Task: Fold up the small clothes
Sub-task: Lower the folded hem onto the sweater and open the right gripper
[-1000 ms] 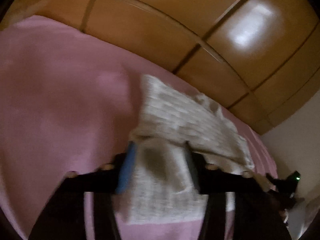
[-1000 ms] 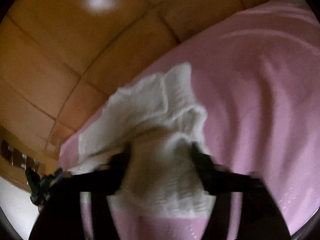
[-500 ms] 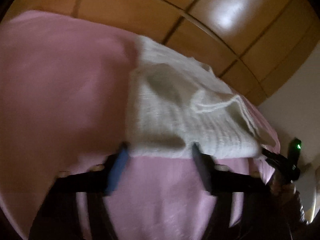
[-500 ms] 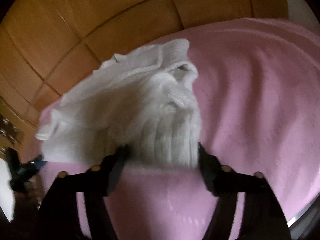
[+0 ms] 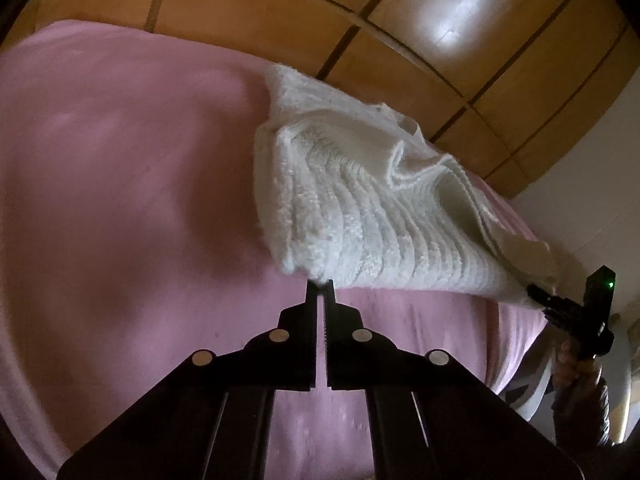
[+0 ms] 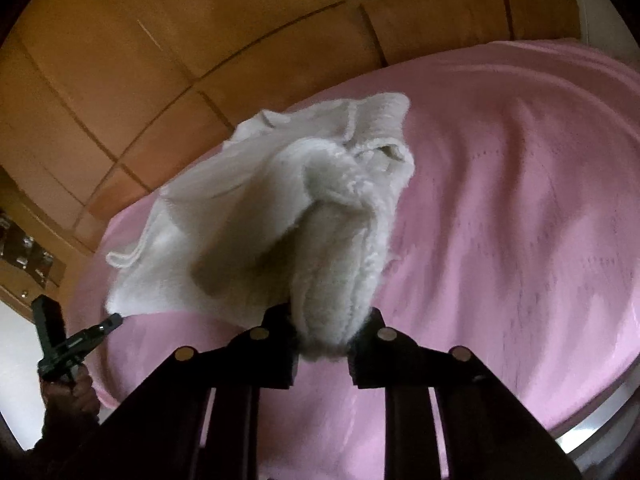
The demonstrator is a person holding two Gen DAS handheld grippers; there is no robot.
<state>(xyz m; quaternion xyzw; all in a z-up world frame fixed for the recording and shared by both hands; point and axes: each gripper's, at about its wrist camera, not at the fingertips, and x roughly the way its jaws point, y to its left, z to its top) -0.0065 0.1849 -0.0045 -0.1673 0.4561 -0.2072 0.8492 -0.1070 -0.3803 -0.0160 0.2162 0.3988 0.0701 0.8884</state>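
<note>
The white knitted garment (image 5: 372, 208) is held above the pink bedspread (image 5: 120, 200), stretched between the two grippers, with its far portion resting on the bedspread toward the edge that meets the wooden panelled wardrobe (image 5: 360, 12).

Left gripper (image 5: 320, 285): jaws closed, pinching the near lower corner of the garment right at the fingertips. The cloth rises directly ahead of and above the tips and extends away to the right.

Right gripper (image 6: 329, 318): jaws clamped on a thick bunched fold of the garment (image 6: 280, 216), which fills the gap between the fingers and hangs slightly below them. The remaining cloth spreads ahead and to the left.

Each wrist view shows the opposite gripper at the garment's far corner: the right one (image 5: 538, 294) and the left one (image 6: 110, 322).
</note>
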